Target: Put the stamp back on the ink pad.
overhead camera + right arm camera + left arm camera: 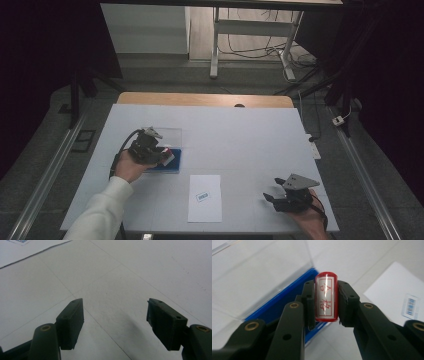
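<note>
My left gripper (159,153) is shut on a small stamp (326,297) with a red rim and a white face bearing red characters. The pads press on its two sides, and the face is turned toward the camera. The stamp (168,156) hangs over a blue ink pad box (167,164) whose clear lid (170,136) stands open behind it. In the left gripper view the blue box (284,297) lies just beyond the jaws, under the clear lid (262,272). My right gripper (272,189) rests low at the table's front right, and its jaws (115,315) stand apart with nothing between them.
A white sheet of paper (205,197) with a small barcode label (202,196) lies at the front middle of the white table (240,140). The sheet (394,290) lies to the right of the stamp, and its corner (30,250) reaches the right gripper view. A desk frame and cables stand beyond the table.
</note>
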